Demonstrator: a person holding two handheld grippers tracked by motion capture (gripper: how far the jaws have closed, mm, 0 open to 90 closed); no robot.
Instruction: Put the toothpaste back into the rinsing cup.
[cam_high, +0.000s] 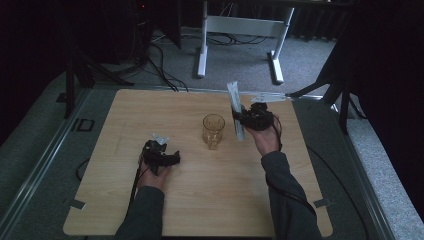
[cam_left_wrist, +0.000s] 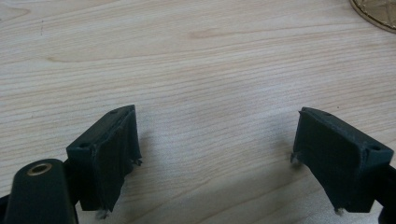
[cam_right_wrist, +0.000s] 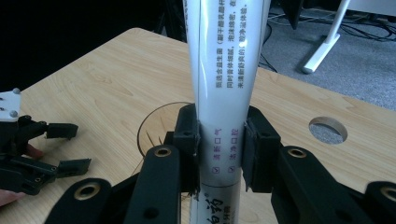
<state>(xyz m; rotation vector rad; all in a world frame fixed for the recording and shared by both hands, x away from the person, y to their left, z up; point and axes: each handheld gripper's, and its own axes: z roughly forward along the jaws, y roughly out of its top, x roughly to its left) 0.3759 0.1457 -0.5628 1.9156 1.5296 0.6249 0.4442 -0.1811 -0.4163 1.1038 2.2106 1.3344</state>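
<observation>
1. White toothpaste tube (cam_right_wrist: 219, 93) clamped upright between the right gripper (cam_right_wrist: 219, 154) jaws, raised just right of the glass cup (cam_high: 213, 131) at mid-table.
2. Left gripper (cam_left_wrist: 215, 154) spread wide and empty, resting low on the wooden table (cam_high: 210, 200), near-left of the cup.
3. Judged step: carrying the tube toward the cup; next, likely shifting left above the rim, lowering inside, then releasing.

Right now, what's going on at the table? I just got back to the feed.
A person works at the wooden table with a gripper in each hand. The right gripper is shut on a white tube, probably toothpaste, and holds it beside the amber glass standing mid-table. The tube is not in the glass yet. The left gripper rests low over bare wood with its jaws open and nothing between them.
</observation>
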